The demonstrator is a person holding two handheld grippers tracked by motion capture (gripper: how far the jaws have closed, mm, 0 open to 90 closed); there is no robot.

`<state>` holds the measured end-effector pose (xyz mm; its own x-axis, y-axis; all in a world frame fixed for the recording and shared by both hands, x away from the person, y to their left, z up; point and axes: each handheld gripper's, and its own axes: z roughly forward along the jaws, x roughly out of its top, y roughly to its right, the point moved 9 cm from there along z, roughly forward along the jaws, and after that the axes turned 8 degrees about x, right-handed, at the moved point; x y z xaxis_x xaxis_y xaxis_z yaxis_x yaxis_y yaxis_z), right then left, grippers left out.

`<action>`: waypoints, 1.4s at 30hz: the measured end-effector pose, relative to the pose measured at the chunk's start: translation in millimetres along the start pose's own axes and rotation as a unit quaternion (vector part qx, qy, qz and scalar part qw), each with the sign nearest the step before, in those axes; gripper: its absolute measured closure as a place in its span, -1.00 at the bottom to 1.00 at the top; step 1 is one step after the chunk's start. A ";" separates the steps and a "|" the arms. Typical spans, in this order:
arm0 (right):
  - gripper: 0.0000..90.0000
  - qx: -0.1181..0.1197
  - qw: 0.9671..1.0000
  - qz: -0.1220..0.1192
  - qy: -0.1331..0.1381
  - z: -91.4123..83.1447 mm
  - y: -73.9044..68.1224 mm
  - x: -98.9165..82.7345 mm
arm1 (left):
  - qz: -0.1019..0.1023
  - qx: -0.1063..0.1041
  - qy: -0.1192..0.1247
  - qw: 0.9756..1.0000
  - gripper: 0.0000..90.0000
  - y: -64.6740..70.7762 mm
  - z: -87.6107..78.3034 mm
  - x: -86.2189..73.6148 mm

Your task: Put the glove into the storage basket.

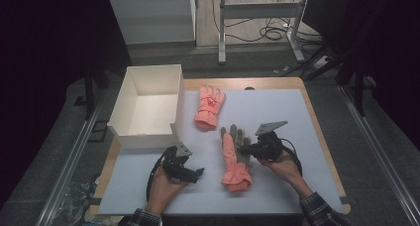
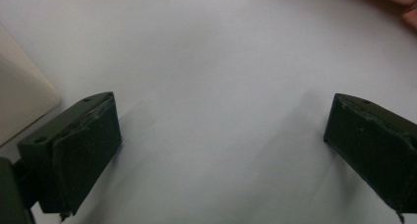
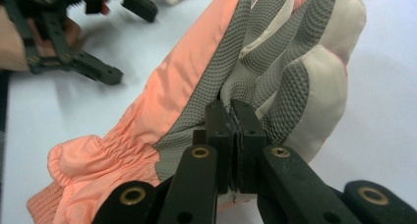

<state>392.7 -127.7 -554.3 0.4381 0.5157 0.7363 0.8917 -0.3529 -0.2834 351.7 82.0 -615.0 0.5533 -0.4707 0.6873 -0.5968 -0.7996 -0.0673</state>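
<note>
Two claws worked over a tabletop (image 1: 307, 137) covered by a pale grey sheet, which filled the middle of the high view. At the upper left of that sheet stood a white box (image 1: 148, 104), open at the top, with its right wall just beside a salmon-pink glove (image 1: 209, 107) lying flat, fingers toward the top of the frame.

A second glove (image 1: 234, 159), salmon-pink on the back and grey and cream on the palm side, lay lower in the centre of the frame, its cuff toward the bottom edge and its fingers toward the upper right. In the right gripper view this glove (image 3: 255, 71) took up the centre and upper right, the textured grey palm and cream fingertips turned toward the camera.

Right of centre in the high view, the right claw (image 1: 247, 147) met the finger end of that second glove; in its own view the right claw (image 3: 235, 111) had its jaws pressed together, pinching a fold of the grey palm fabric.

Lower left of centre, the left claw (image 1: 197, 174) rested low over bare sheet, well apart from both gloves. In its own view the left claw (image 2: 221, 130) stood wide open with nothing between the jaws.
</note>
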 end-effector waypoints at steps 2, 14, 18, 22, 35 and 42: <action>0.93 0.000 1.000 0.004 -0.004 3.6 2.6 -2.7 | 0.000 0.000 0.000 1.000 -0.99 0.0 0.0 0.0; 0.59 -0.057 0.998 -0.023 0.001 -3.0 16.1 7.3 | 0.001 0.000 0.000 1.000 -0.99 -0.2 0.1 0.1; 0.50 -0.070 0.997 -0.025 0.010 -4.9 22.2 19.8 | 0.000 0.000 0.000 1.000 -0.99 0.0 0.1 0.1; 0.40 -0.076 0.997 -0.020 0.021 -0.3 28.4 37.3 | 0.000 0.000 0.001 1.000 -0.99 0.0 0.1 0.1; 0.30 -0.092 0.995 -0.006 0.038 29.4 62.8 94.5 | 0.002 0.000 0.000 1.000 -0.99 -0.4 0.0 -0.2; 0.32 -0.106 0.994 -0.006 0.030 46.3 77.8 112.1 | 0.002 0.000 0.000 1.000 -0.99 -0.4 0.0 -0.2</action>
<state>516.5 -61.2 -522.3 0.4151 0.4748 0.7761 0.8494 -0.5078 -0.1436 351.8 82.4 -615.2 0.5509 -0.4747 0.6864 -0.5991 -0.7975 -0.0707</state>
